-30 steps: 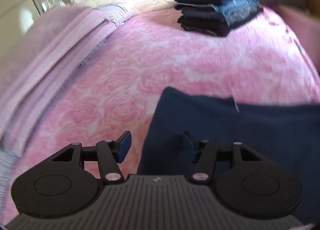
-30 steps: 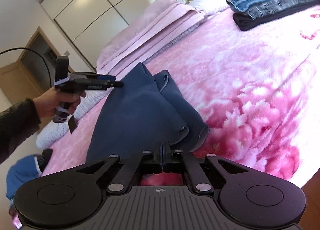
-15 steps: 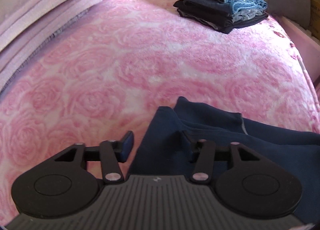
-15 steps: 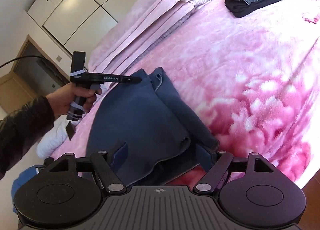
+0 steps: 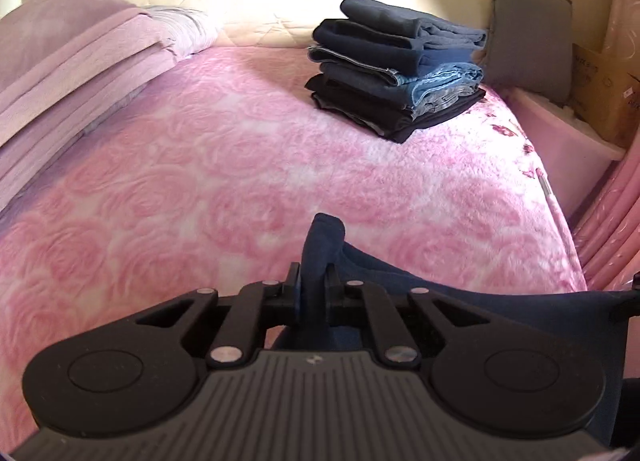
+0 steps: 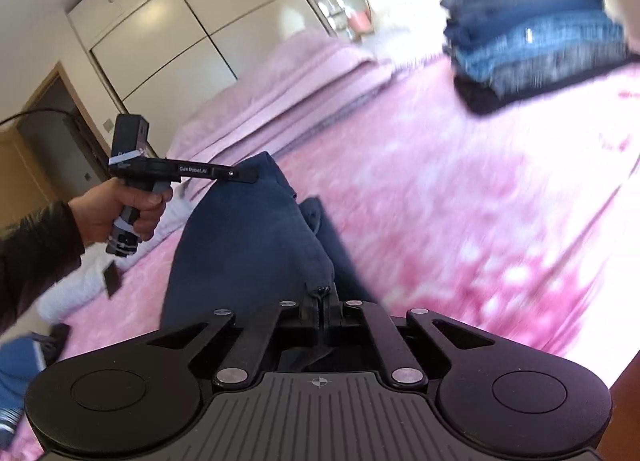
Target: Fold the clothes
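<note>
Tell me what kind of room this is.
Most likely a bedroom: a bed under a pink rose-patterned blanket, built-in wardrobe doors along the wall, and a stack of folded clothes on the bed.

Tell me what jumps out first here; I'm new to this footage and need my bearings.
The navy garment stands out, stretched over the pink rose blanket with the left tool and right tool each shut on one end. Behind it, at the far end of the bed, sits a neat stack of folded dark clothes and jeans. Folded lilac bedding lies along the left edge.
</note>
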